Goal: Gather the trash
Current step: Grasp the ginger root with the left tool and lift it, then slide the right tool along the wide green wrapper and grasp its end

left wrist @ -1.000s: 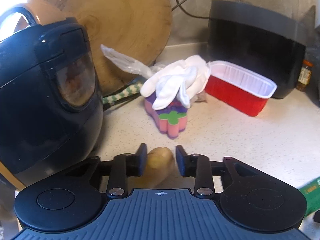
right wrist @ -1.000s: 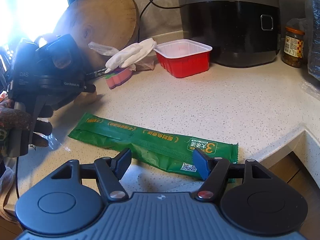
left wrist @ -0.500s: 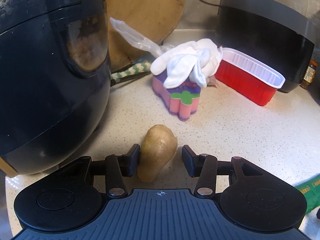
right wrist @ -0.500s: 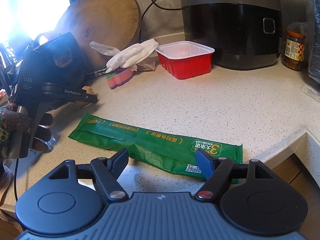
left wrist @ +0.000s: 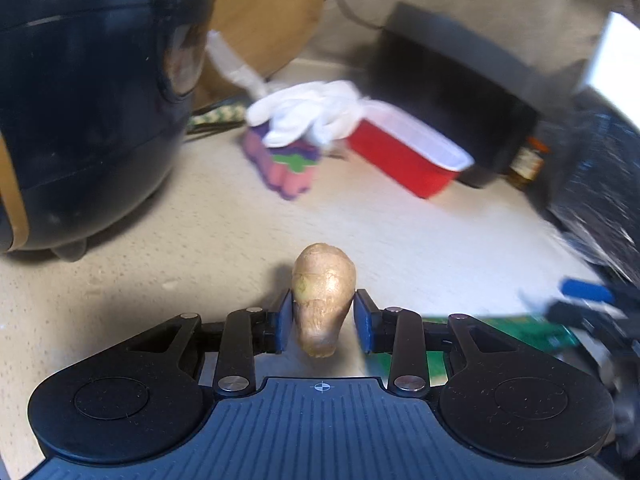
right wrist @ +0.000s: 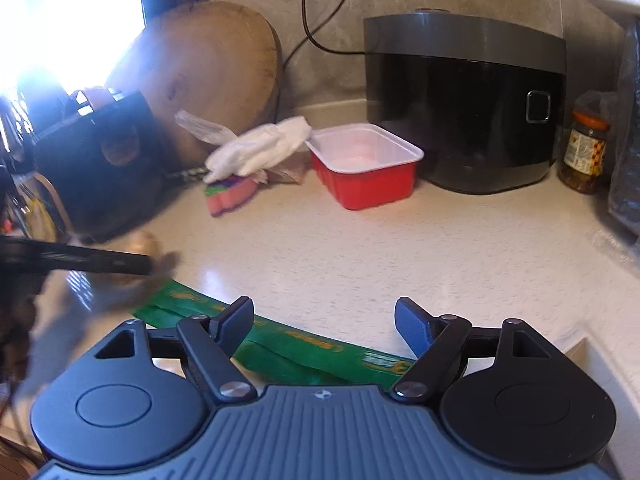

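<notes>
A tan piece of ginger sits between the blue pads of my left gripper. The jaws are closing and both pads touch its sides, with its narrow end hanging toward the camera. In the right wrist view that gripper is a dark blur at the left with the ginger at its tip. A long green wrapper lies flat on the speckled counter under my right gripper. Its jaws are opening with nothing pressed between them. The wrapper also shows in the left wrist view.
A red tray with a white lining stands mid-counter. Left of it a white glove lies on a coloured sponge. A black cooker, a jar, a round wooden board and a black appliance line the back and left.
My left gripper has slid sideways away from the black appliance and its pads have closed in on the ginger. My right gripper has risen a little and its jaws have spread wider.
</notes>
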